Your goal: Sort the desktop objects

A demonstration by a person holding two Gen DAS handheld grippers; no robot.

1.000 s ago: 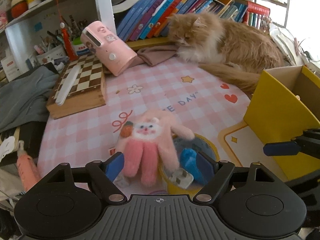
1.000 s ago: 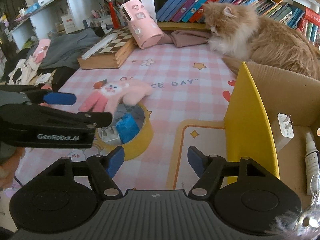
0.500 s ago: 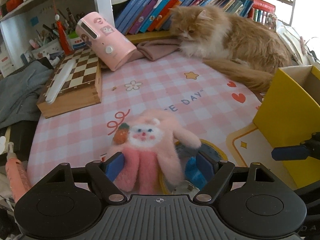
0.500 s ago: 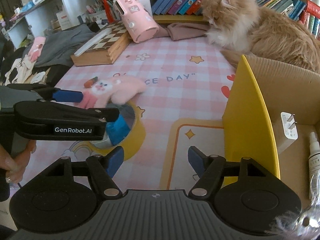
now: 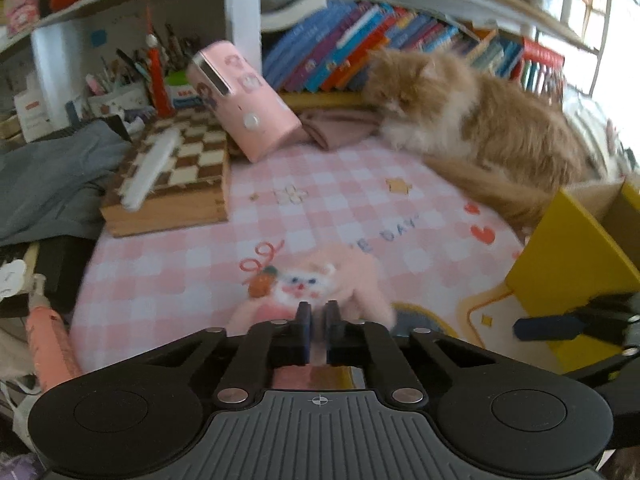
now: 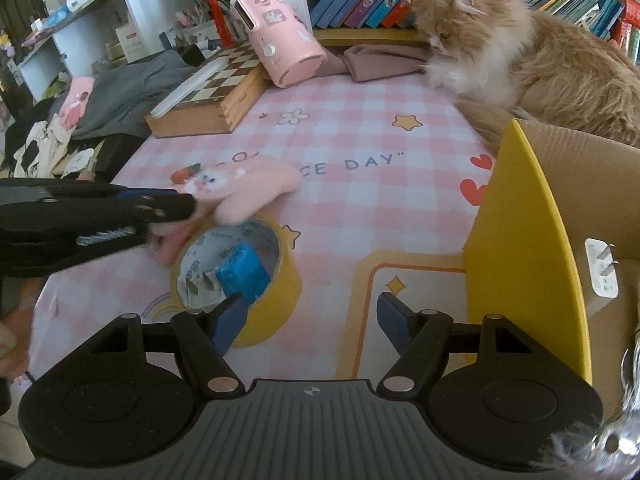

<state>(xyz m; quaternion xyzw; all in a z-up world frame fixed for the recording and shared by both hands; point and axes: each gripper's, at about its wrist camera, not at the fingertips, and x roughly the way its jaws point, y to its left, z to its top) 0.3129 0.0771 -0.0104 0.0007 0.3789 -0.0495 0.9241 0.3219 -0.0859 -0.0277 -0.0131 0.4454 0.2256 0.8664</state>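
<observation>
Since the earlier frame the left tongs (image 5: pixel 316 314) have closed on the pink plush glove (image 6: pixel 244 188) near the surface's front-left edge, probably for boxing; right tongs (image 6: pixel 310 318) gape empty.

The pink plush bunny (image 5: pixel 316 284), with a white face and an orange carrot, lies flat on the pink checked mat, its lower end draped over the rim of the yellow tape roll (image 6: pixel 280 300). Inside the roll sit a blue block (image 6: pixel 242 272) and a white 2-prong plug (image 6: pixel 200 288).
</observation>
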